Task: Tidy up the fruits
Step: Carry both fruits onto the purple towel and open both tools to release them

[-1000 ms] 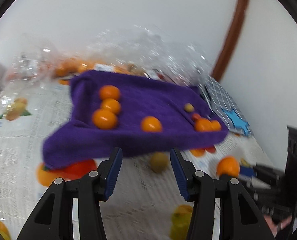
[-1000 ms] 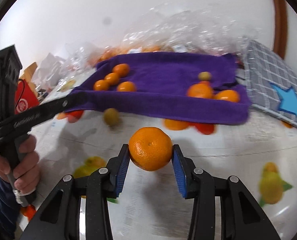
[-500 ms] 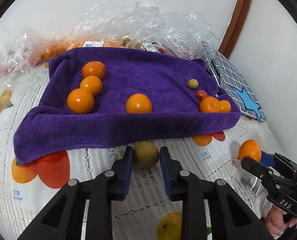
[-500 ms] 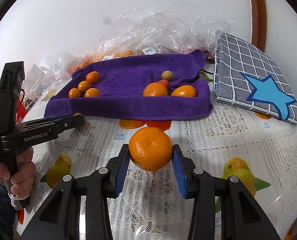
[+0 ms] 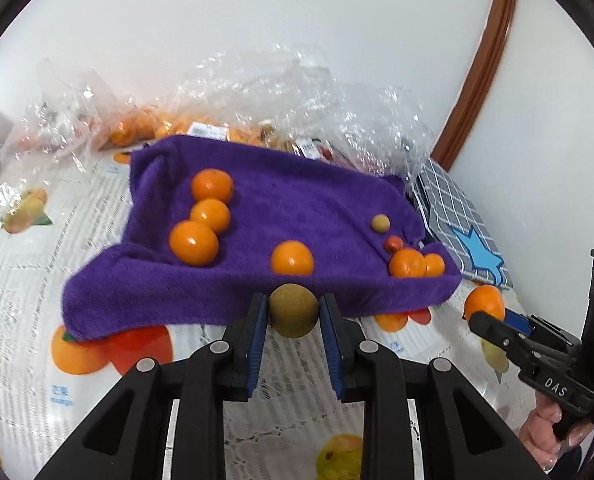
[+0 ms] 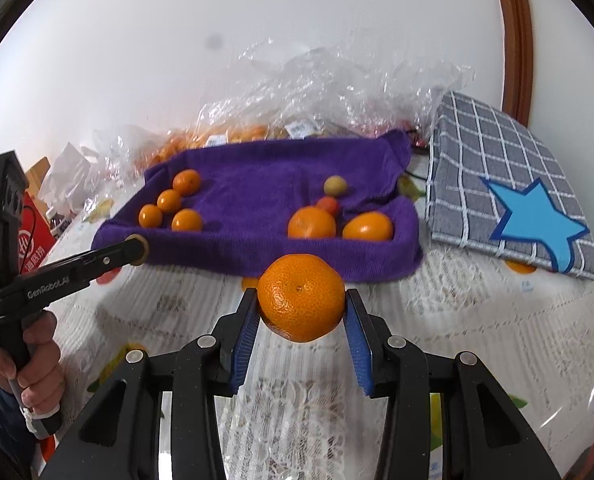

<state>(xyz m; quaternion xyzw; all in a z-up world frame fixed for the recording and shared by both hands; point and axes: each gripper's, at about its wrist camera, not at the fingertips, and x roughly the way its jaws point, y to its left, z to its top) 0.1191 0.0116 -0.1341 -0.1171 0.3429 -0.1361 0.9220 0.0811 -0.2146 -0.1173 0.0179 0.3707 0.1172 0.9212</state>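
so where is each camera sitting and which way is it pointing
Left wrist: on the left hand-held gripper, looking along its fingers, shut on a brown fruit, toward the purple towel; the right hand-held gripper shows at right.
Right wrist: on the right hand-held gripper, holding a mandarin, facing the towel.
Shared: towel, both fruits.
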